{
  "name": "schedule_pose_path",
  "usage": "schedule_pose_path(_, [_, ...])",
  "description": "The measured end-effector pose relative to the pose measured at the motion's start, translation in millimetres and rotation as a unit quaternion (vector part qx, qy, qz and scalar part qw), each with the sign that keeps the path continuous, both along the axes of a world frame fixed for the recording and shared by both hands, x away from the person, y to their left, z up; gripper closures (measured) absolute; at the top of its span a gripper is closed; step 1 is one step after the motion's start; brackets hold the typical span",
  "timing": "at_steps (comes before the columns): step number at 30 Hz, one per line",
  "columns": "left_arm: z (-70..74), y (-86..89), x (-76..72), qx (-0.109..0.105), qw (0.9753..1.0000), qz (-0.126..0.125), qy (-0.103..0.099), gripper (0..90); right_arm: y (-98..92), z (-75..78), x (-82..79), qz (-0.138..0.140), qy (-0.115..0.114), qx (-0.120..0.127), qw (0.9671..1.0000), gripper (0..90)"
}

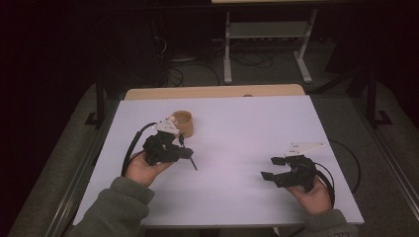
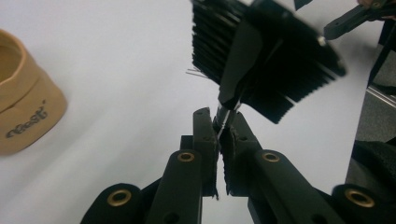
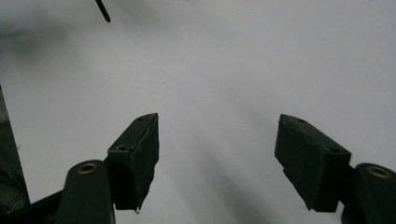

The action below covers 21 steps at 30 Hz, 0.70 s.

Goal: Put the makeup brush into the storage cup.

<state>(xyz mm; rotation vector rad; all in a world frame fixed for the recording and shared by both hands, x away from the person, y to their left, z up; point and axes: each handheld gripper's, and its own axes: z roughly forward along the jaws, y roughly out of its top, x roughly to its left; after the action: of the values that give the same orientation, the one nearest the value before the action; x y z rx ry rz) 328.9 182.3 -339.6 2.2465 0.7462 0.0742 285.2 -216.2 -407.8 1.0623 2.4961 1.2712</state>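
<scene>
My left gripper (image 1: 184, 150) is shut on the thin neck of a black brush (image 2: 266, 56); its flat bristle head fans out just beyond the jaws (image 2: 219, 128). From above, the brush (image 1: 191, 162) shows as a thin dark stick slanting toward the table's middle. A tan round cup (image 1: 182, 122) stands on the white table (image 1: 237, 128) right behind this gripper, and appears at the left edge as a tan cup (image 2: 23, 107) with dark lettering. My right gripper (image 1: 272, 168) hovers open over bare table at the front right, nothing between its jaws (image 3: 217, 158).
A wooden strip (image 1: 212, 92) runs along the table's far edge. Beyond it are a dark floor with cables and a metal stand (image 1: 267, 44). Black cables trail from both grippers over the table's sides. The brush's dark tip (image 3: 103, 11) shows far off.
</scene>
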Motion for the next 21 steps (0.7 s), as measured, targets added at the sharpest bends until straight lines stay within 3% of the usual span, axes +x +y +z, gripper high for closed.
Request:
schedule_pose_path(12, [13.1,13.4,14.9,-0.003,0.9997,0.021,0.010,85.2,-4.0,-3.2,-0.2,-0.010,-0.006,-0.006,0.9999,26.2])
schedule_pose_path(21, [27.6,19.2,28.1,0.016,0.9995,0.028,0.007,85.2,-6.8,-6.3,1.2,-0.016,-0.006,-0.007,0.9998,25.4])
